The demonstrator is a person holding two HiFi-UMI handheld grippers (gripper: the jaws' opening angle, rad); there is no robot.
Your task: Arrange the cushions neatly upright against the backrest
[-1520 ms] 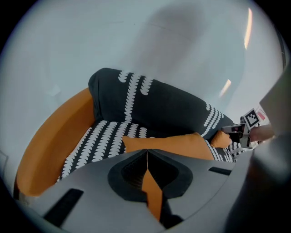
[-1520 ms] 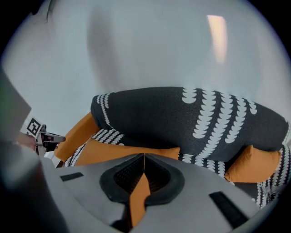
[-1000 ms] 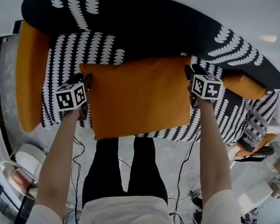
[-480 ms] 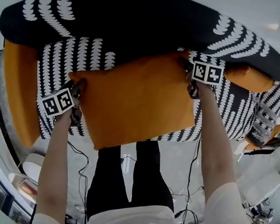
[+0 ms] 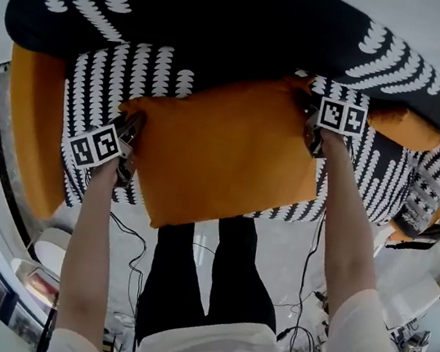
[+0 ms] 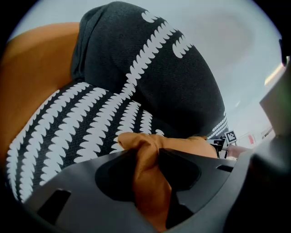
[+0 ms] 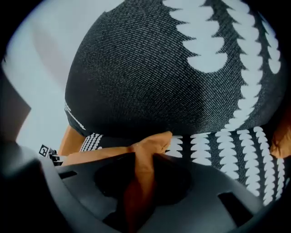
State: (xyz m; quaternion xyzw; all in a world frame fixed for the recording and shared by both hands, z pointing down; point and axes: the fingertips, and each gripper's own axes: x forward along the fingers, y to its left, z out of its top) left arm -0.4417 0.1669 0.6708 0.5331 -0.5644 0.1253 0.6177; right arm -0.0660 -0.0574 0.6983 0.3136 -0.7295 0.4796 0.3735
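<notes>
A large orange cushion (image 5: 223, 159) hangs over the black-and-white patterned sofa seat (image 5: 128, 74), in front of the dark backrest (image 5: 226, 31). My left gripper (image 5: 131, 149) pinches its left corner, and my right gripper (image 5: 310, 119) pinches its far right corner. In the left gripper view, bunched orange fabric (image 6: 145, 154) is squeezed between the jaws of the left gripper (image 6: 148, 168), which are closing. In the right gripper view, a cushion corner (image 7: 145, 150) is likewise pressed between the closing jaws of the right gripper (image 7: 143, 173).
A long orange cushion (image 5: 29, 124) lies along the sofa's left arm. Another orange cushion (image 5: 402, 125) rests at the right end against the backrest. The person's legs (image 5: 205, 268) stand at the sofa's front edge. Cables run over the floor (image 5: 305, 267), and furniture stands at the lower left.
The cushion, held at both corners, has been carried slightly up toward the backrest and then a little to the right. Both grippers have kept their hold on it.
</notes>
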